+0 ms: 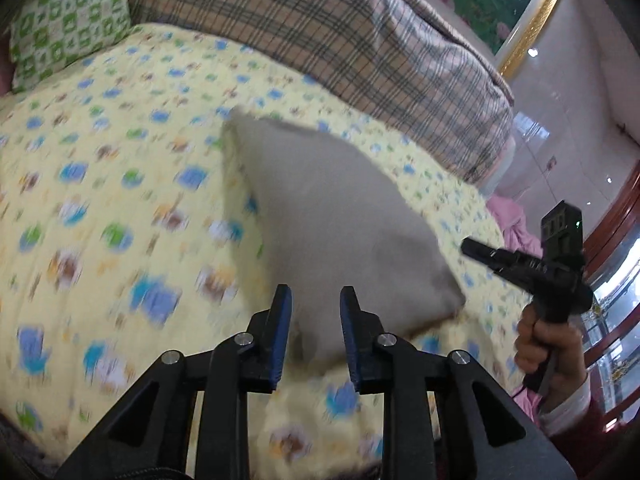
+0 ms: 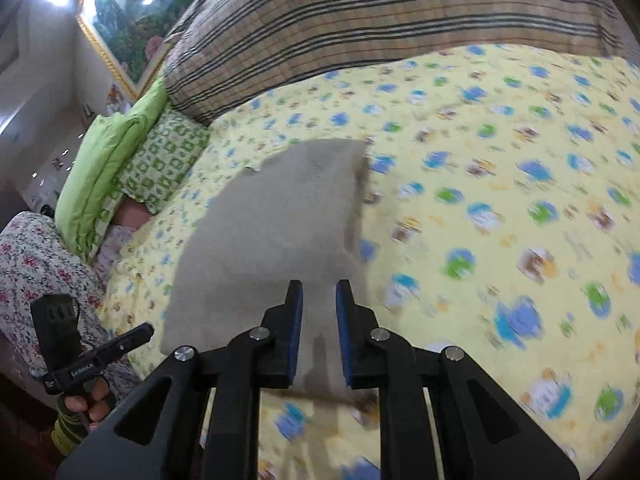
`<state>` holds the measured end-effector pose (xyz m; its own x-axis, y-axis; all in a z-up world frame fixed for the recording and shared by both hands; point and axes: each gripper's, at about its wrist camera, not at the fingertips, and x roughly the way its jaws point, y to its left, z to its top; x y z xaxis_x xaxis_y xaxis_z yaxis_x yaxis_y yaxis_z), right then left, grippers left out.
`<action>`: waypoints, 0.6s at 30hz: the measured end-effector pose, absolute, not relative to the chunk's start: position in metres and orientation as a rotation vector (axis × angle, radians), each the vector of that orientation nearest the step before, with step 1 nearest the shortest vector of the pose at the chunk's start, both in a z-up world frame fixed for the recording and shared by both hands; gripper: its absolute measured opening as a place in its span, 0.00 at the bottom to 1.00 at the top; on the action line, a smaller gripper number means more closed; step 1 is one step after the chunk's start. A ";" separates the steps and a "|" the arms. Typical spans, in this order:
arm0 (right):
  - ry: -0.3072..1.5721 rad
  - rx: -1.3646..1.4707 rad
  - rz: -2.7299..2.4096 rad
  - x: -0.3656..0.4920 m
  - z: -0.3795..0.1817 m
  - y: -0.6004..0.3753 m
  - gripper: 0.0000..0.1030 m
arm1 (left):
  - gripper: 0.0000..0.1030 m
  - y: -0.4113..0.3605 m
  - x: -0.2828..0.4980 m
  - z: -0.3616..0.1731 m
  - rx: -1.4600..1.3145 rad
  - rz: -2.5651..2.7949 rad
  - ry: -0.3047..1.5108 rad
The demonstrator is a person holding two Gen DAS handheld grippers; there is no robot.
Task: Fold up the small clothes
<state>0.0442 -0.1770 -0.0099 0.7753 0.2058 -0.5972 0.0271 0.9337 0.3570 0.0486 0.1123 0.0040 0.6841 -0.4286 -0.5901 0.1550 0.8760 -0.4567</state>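
A small grey cloth (image 1: 320,208) lies flat on the yellow patterned bedspread (image 1: 112,184); it also shows in the right wrist view (image 2: 280,232). My left gripper (image 1: 315,300) hovers over the cloth's near edge, jaws apart and empty. My right gripper (image 2: 319,294) hovers over the cloth's near end, jaws apart and empty. The right gripper (image 1: 480,250) shows at the right of the left wrist view, beside the cloth. The left gripper (image 2: 140,332) shows at the lower left of the right wrist view. Both views are blurred by motion.
A brown plaid quilt (image 1: 328,36) is bunched along the far side of the bed. Green pillows (image 2: 120,160) lie at the bed's head. A framed picture (image 2: 132,8) hangs on the wall. Pink fabric (image 1: 516,224) lies past the bed's right edge.
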 end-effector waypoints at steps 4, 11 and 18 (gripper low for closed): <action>0.689 0.354 0.134 0.076 -0.009 -0.159 0.18 | 0.25 0.097 0.084 0.020 -0.359 -0.365 0.713; 0.704 0.344 0.149 0.119 -0.010 -0.151 0.18 | 0.23 0.084 0.139 0.015 -0.333 -0.376 0.767; 0.793 0.285 0.080 0.143 -0.047 -0.163 0.14 | 0.22 0.075 0.158 -0.017 -0.268 -0.336 0.851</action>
<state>0.1426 -0.1635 -0.0466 0.7007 0.1772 -0.6911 0.0358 0.9587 0.2822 0.1582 0.0750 -0.0166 0.6119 -0.3934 -0.6862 0.1817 0.9143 -0.3621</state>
